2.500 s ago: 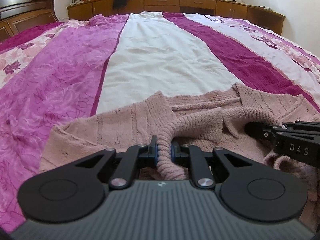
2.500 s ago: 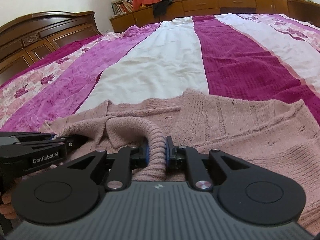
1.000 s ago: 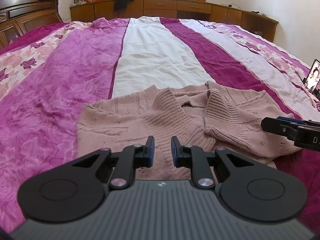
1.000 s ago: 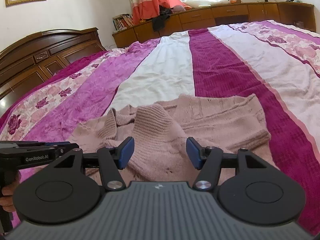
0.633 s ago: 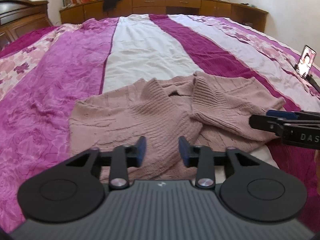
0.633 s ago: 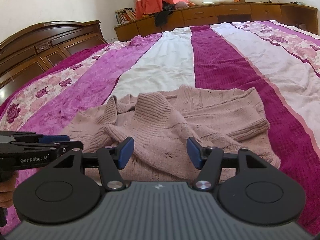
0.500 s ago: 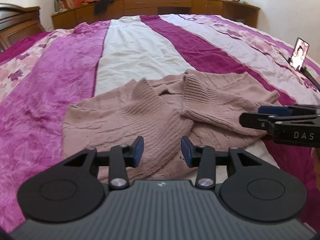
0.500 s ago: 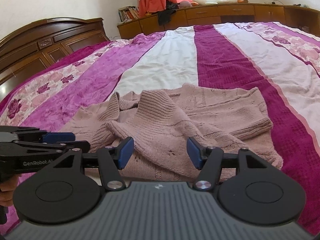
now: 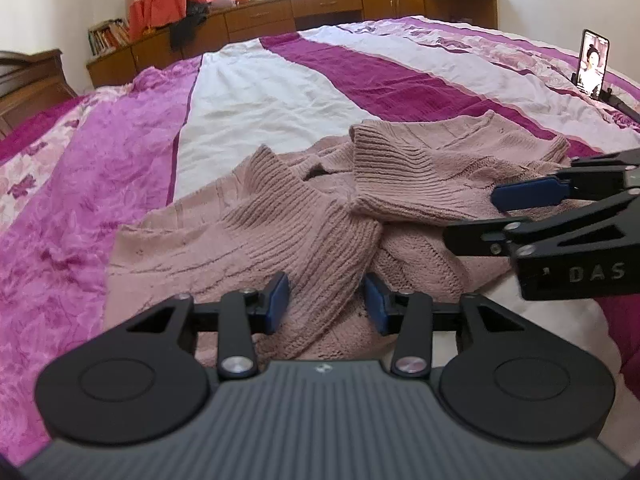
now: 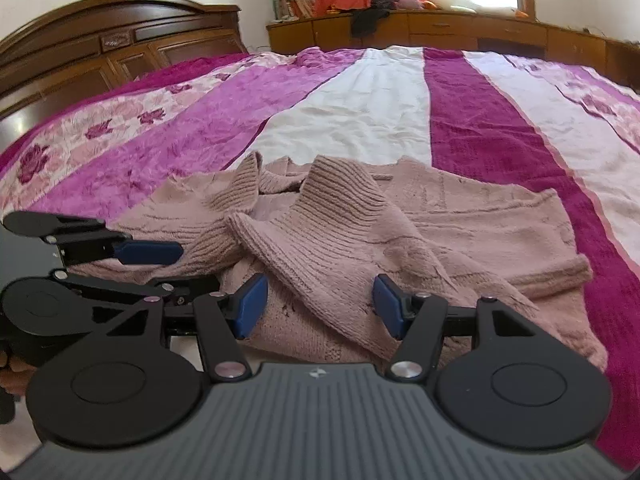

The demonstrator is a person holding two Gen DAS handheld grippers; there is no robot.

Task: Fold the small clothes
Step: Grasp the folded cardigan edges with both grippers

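Observation:
A dusty pink knitted sweater (image 9: 304,216) (image 10: 360,220) lies on the striped bedspread (image 9: 256,104) with both ribbed sleeves folded in and crossed over its middle. My left gripper (image 9: 325,304) hovers open at the sweater's near edge, nothing between its blue pads. My right gripper (image 10: 318,306) is open too, wider, just above the near hem. In the left wrist view the right gripper (image 9: 500,216) shows at the right edge; the left gripper (image 10: 168,264) shows at the left in the right wrist view.
The bed stretches far ahead in pink, white and magenta stripes. A phone on a stand (image 9: 594,64) sits at the right side of the bed. A dark wooden headboard (image 10: 100,52) is at left; low wooden cabinets (image 10: 440,32) line the far wall.
Both grippers let go of the sleeve cuffs they held, opened, and drew back toward the near edge. The sleeves now rest crossed on the sweater body.

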